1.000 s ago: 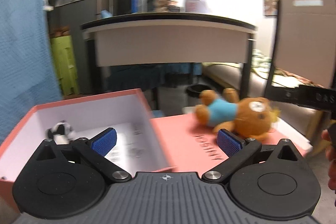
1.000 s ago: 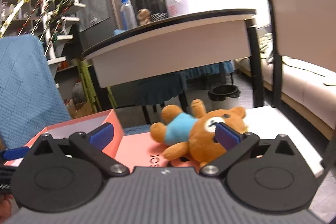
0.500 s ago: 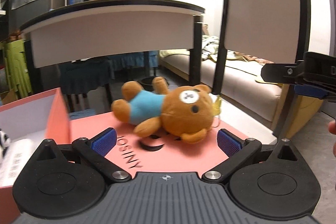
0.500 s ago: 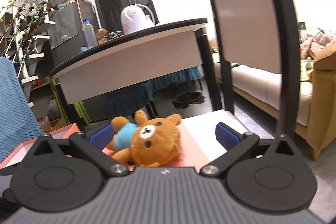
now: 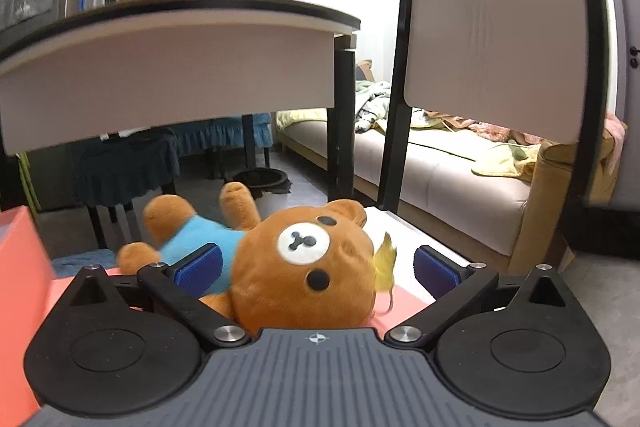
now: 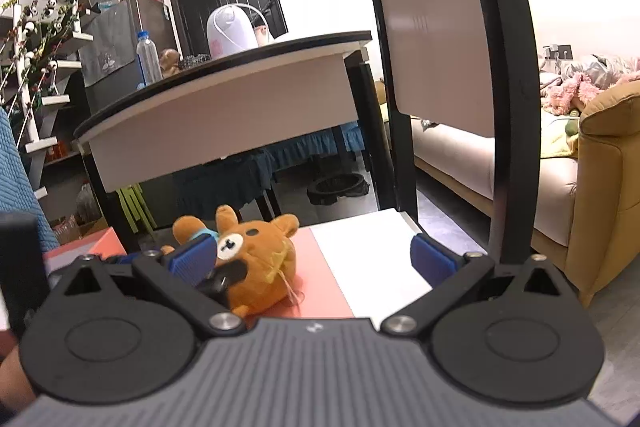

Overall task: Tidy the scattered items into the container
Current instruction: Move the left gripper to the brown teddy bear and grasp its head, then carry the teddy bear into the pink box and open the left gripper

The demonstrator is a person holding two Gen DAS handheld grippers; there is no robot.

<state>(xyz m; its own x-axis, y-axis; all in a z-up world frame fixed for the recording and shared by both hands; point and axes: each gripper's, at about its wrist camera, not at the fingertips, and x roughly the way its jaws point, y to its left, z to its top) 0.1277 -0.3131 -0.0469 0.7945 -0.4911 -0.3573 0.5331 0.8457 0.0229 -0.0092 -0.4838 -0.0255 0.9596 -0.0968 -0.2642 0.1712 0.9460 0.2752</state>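
A brown teddy bear (image 5: 280, 259) in a blue shirt lies on its back on a pink lid (image 5: 402, 301). My left gripper (image 5: 316, 267) is open, and the bear's head sits between its blue pads without visible contact. In the right wrist view the bear (image 6: 260, 255) lies just right of the left blue pad of my right gripper (image 6: 314, 259), which is open and holds nothing. The pink box (image 5: 18, 267) shows only as a wall at the far left edge; its inside is hidden.
The lid (image 6: 320, 267) rests on a white chair seat (image 6: 372, 247) with a tall chair back (image 5: 492, 47) at the right. A table (image 5: 168, 67) stands beyond, a sofa (image 5: 460, 187) to the right. A hand (image 6: 12, 379) shows at lower left.
My left gripper swung right, away from the box, and closed in on the bear until its head came between the fingers. My right gripper drifted right, leaving the bear by its left finger.
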